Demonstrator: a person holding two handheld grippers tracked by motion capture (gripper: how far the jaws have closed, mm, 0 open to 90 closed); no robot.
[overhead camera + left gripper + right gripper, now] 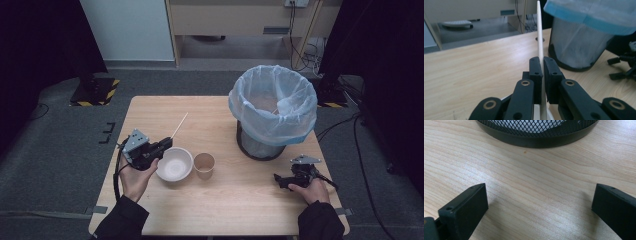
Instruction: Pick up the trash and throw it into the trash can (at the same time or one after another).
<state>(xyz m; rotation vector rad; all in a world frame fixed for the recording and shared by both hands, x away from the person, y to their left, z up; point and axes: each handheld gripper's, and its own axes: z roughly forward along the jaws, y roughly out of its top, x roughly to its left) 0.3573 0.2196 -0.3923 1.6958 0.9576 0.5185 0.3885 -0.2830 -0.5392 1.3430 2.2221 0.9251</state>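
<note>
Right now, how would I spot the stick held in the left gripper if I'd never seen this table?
Start at the mesh bin with the blue liner on the wooden table, then look left past the paper cup to the white bowl. The left gripper is shut on a thin pale wooden stick slanting up from it, the only long, slender item here.

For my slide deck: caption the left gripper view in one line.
Left tool clamps a thin wooden stick upright above the table, mesh bin beyond.

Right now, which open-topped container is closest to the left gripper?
The white round bowl, right beside the left gripper; the brown paper cup sits farther right.
</note>
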